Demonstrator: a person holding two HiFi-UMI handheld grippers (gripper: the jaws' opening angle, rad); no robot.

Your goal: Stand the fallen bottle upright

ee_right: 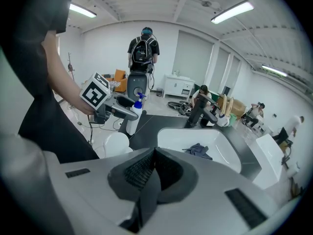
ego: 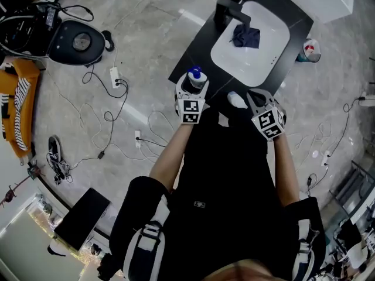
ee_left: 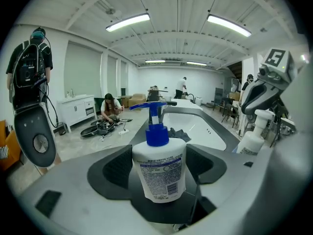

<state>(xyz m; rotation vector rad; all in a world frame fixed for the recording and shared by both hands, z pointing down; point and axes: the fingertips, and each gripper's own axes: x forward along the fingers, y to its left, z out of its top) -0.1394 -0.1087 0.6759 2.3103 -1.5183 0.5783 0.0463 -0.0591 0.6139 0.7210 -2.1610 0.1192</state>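
Note:
A white pump bottle with a blue pump head [ee_left: 157,168] stands upright between the jaws of my left gripper [ee_left: 159,175], whose pads close on its sides. In the head view this bottle [ego: 195,76] is at the near left corner of the black counter [ego: 196,54], with the left gripper [ego: 192,89] round it. The right gripper view shows the same bottle [ee_right: 133,115] upright in that gripper. My right gripper [ee_right: 155,153] is shut with nothing in it. It hovers [ego: 253,98] over the counter's near edge, right of a second white bottle [ego: 236,100].
A white sink basin [ego: 269,45] is set in the counter, with a dark cloth [ego: 246,36] inside and a black faucet [ego: 229,9] at its left. Cables and power strips [ego: 115,76] lie on the floor. People work in the background.

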